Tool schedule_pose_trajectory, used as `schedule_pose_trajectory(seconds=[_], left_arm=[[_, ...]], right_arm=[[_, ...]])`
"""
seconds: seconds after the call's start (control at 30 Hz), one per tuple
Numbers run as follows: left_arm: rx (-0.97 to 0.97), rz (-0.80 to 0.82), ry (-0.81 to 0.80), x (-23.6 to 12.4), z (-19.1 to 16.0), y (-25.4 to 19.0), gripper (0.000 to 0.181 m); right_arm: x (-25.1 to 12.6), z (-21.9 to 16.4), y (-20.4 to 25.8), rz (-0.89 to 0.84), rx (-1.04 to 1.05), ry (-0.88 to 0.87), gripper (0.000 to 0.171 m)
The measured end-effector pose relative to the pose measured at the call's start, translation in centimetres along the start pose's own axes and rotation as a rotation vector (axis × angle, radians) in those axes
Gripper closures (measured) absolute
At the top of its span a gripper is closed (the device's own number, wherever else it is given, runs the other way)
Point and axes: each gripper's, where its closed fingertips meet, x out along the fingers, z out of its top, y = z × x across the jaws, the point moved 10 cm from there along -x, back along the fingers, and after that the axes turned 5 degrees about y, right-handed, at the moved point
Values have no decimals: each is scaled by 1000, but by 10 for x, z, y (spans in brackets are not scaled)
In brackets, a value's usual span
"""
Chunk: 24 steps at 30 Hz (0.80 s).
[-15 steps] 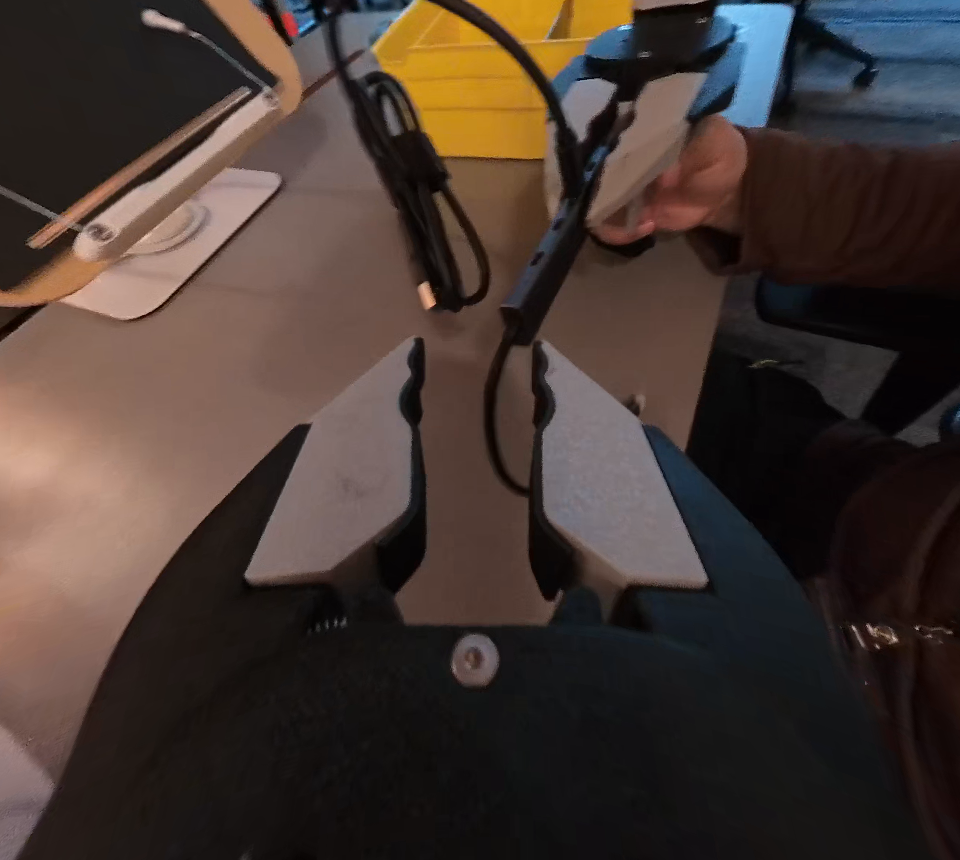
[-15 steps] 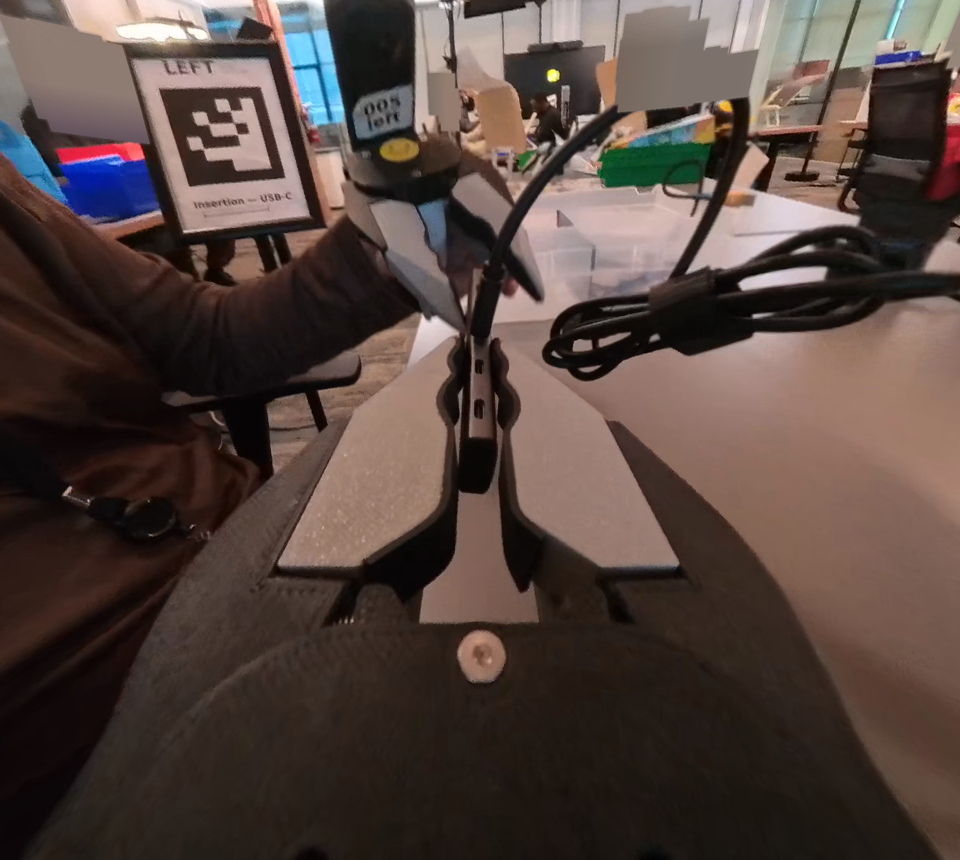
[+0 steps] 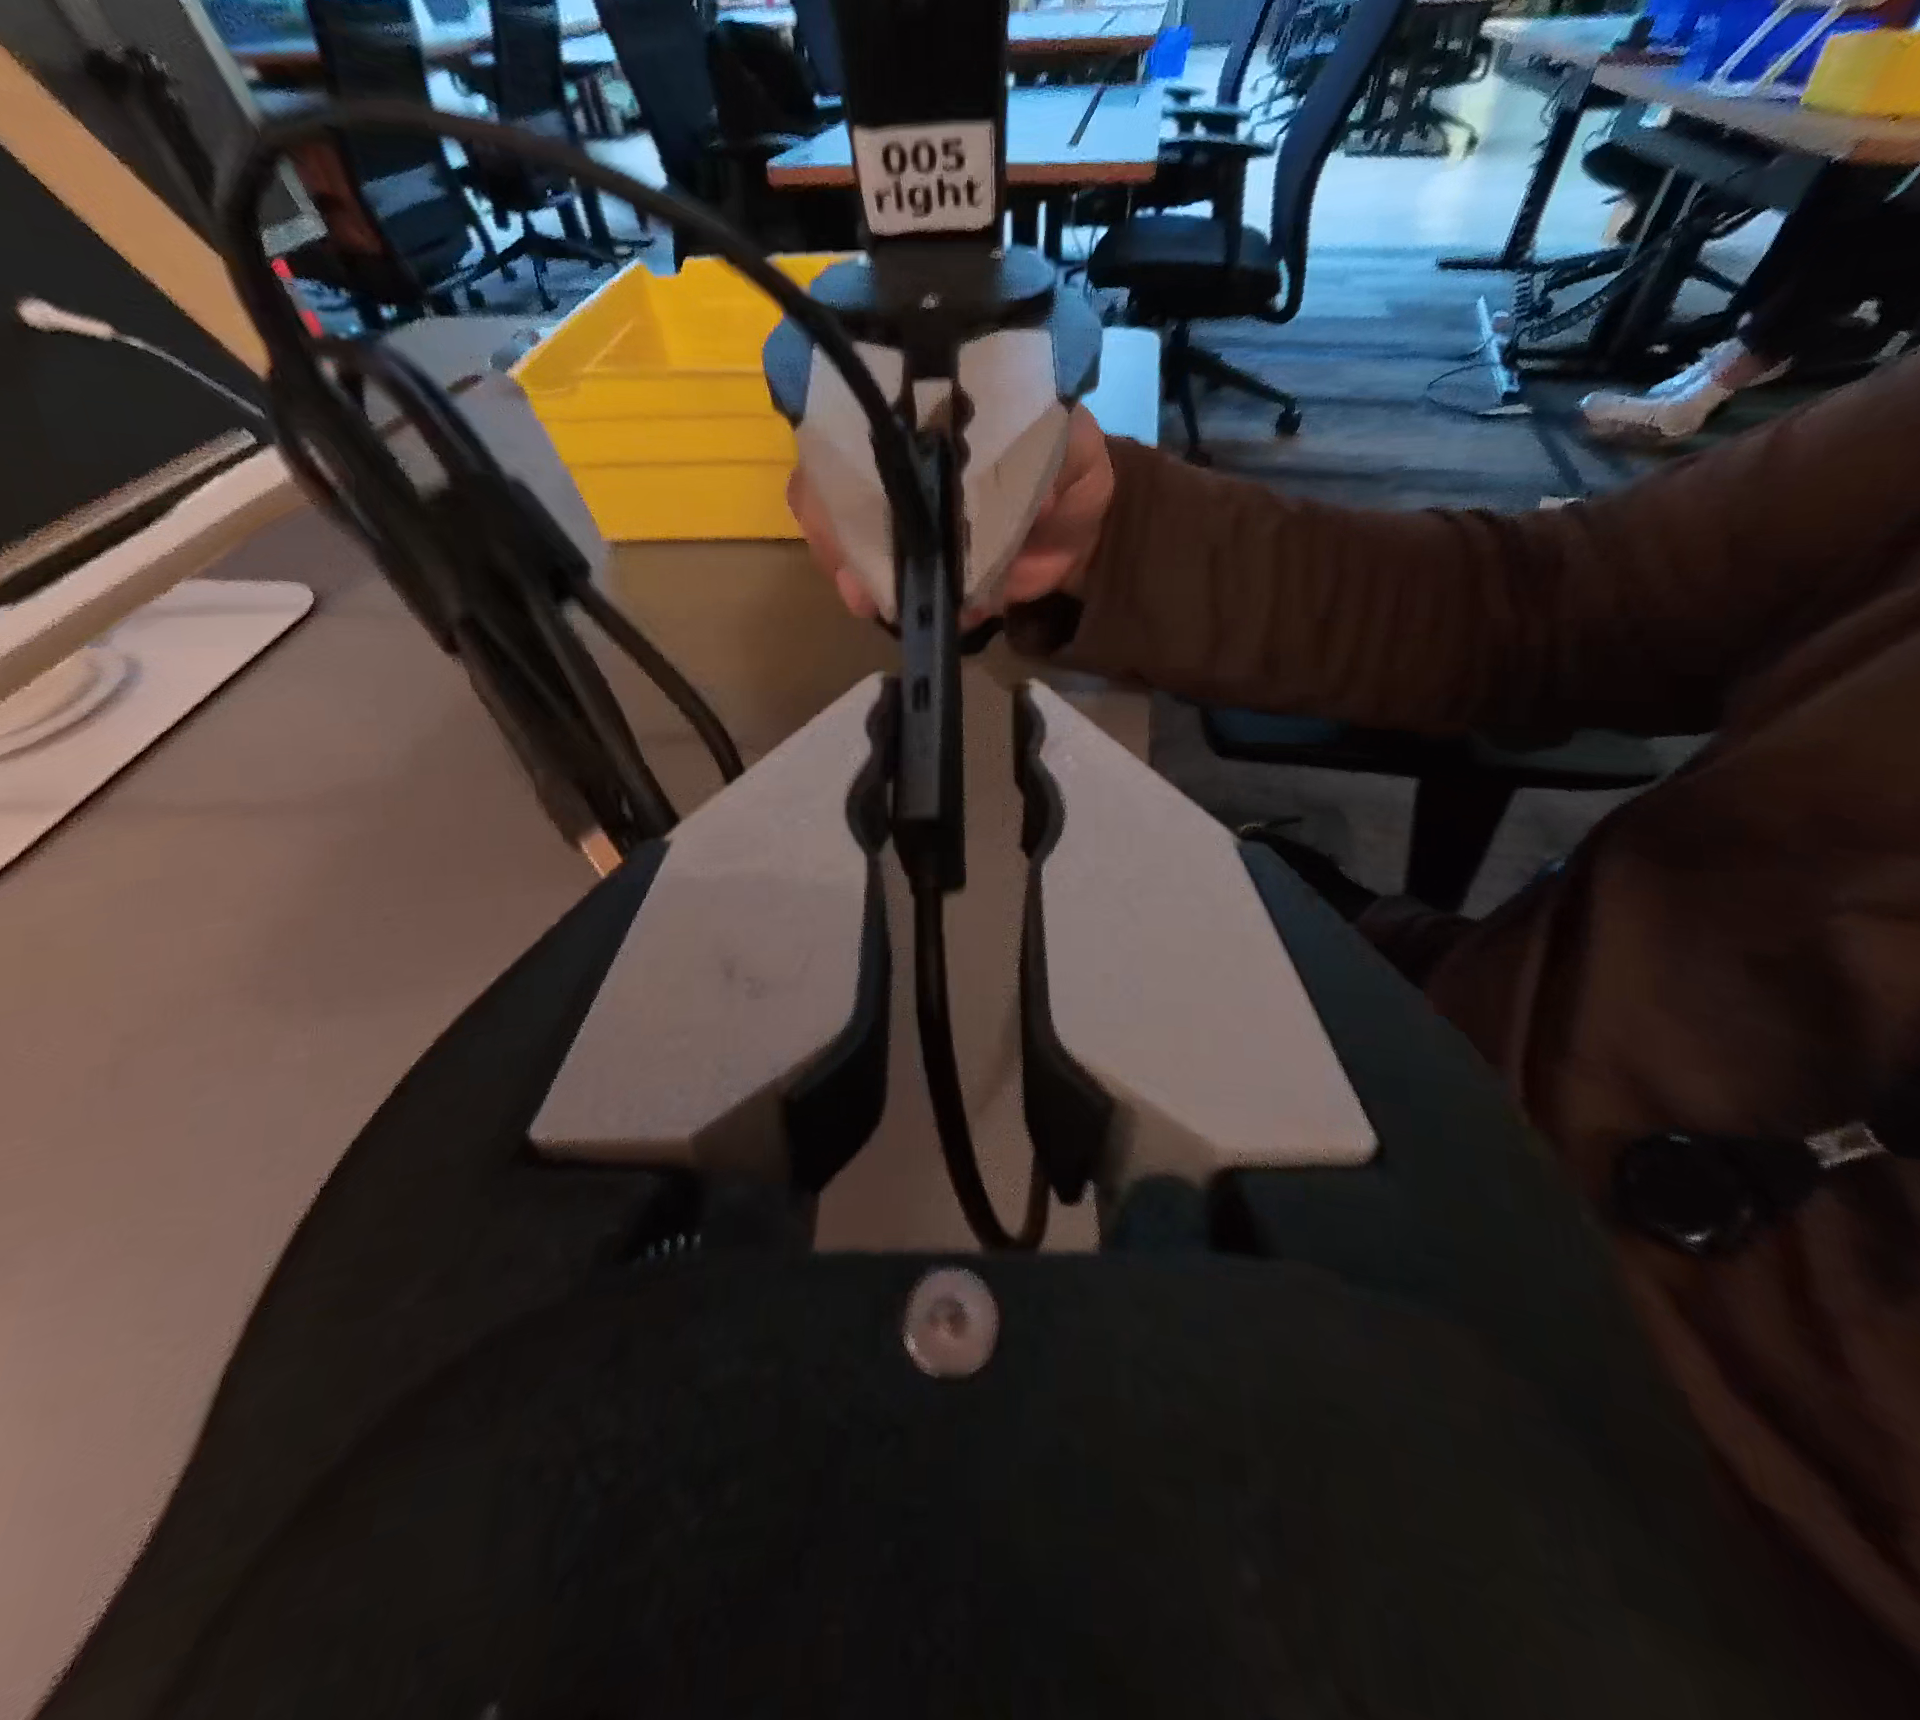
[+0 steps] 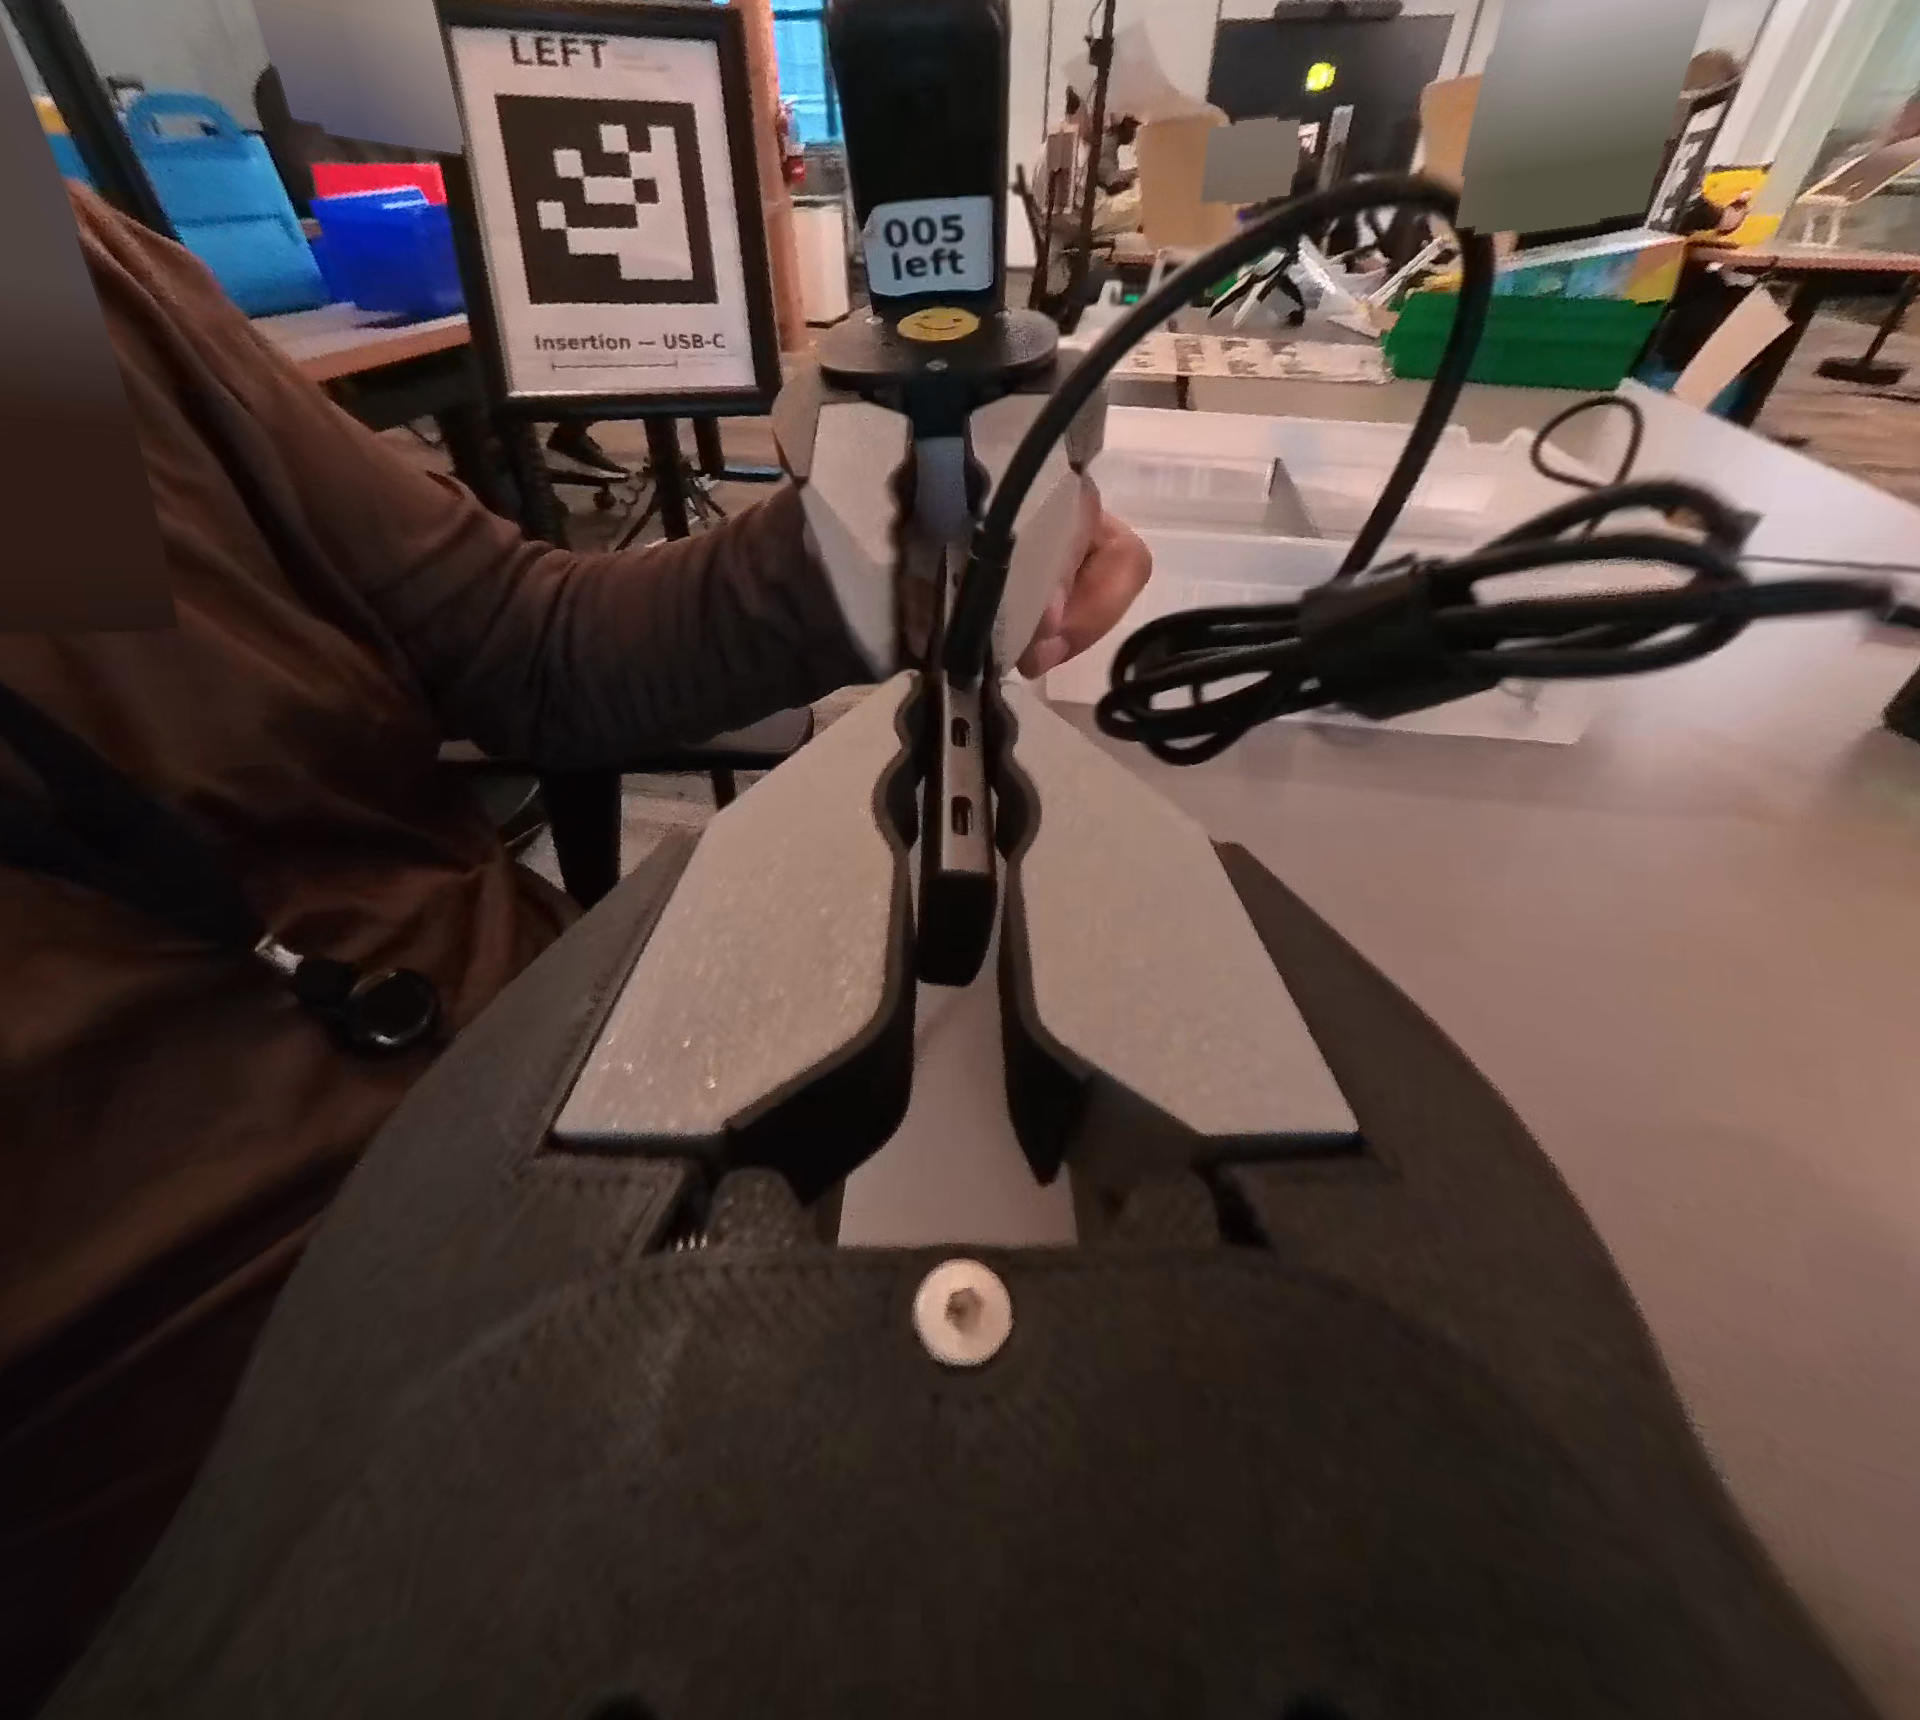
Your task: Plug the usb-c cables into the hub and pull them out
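A slim black hub is clamped in my right gripper, which is shut on it. A black USB-C cable is plugged into the hub near the fingertips. It arcs up and right to a coiled bundle that hangs in the air. In the left wrist view the hub lies between the fingers of my left gripper, which is open. The hub rests against the left finger with a gap on the right. The hub's own lead loops under the jaws. The right gripper faces me.
A yellow bin stands on the grey table behind the grippers. A monitor on a white stand is at the left. A clear plastic bin and a framed marker sign lie beyond. A person's brown sleeve reaches in. The tips of both grippers are at nearly the same place.
My left gripper has moved forward, so the hub's end now lies between its fingers instead of ahead of the tips. Both grippers have tilted up towards level. The right gripper still holds the hub.
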Motion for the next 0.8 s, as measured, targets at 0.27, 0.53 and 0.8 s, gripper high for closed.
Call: schedule_pose_trajectory(seconds=[0.27,0.53,0.8], left_arm=[[85,59,119,21,0,-7,173],[90,85,212,30,1,-5,173],[118,103,223,20,5,-7,173]], right_arm=[[0,12,12,-54,-46,-46,164],[-7,0,8,-60,-24,-18,163],[-11,-12,4,-31,24,81,164]])
